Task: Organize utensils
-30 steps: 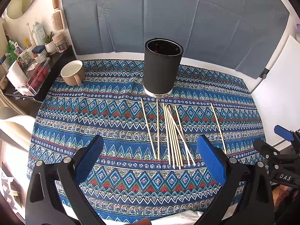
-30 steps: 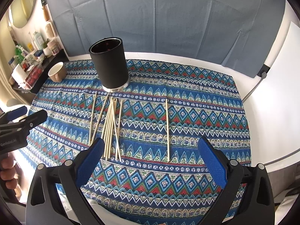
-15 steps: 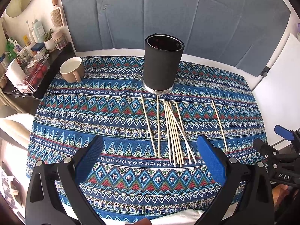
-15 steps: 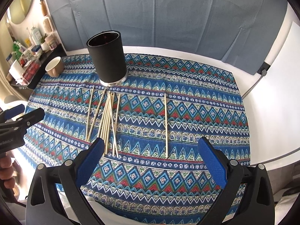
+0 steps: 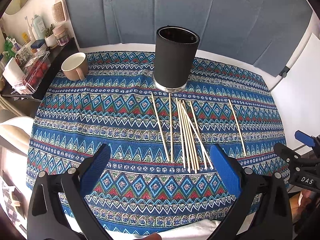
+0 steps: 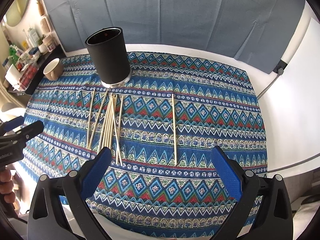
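Two grippers are yours to account for: your left gripper [image 5: 160,158] and right gripper [image 6: 161,160] both stand with jaws spread wide, holding nothing, above the near edge of the patterned cloth [image 5: 104,120]. One black holder [image 5: 176,58] stands upright at upper centre of the left view, just beyond the far tips of the sticks. I count one loose cluster of sticks [image 5: 186,136], roughly nine, some crossing at centre, lying flat. One single stick [image 6: 174,128] lies well apart to the right, with bare cloth on both sides. One beige mug [image 5: 75,66] sits near the cloth's upper left edge. White tabletop [image 6: 290,120] borders the cloth on the right.
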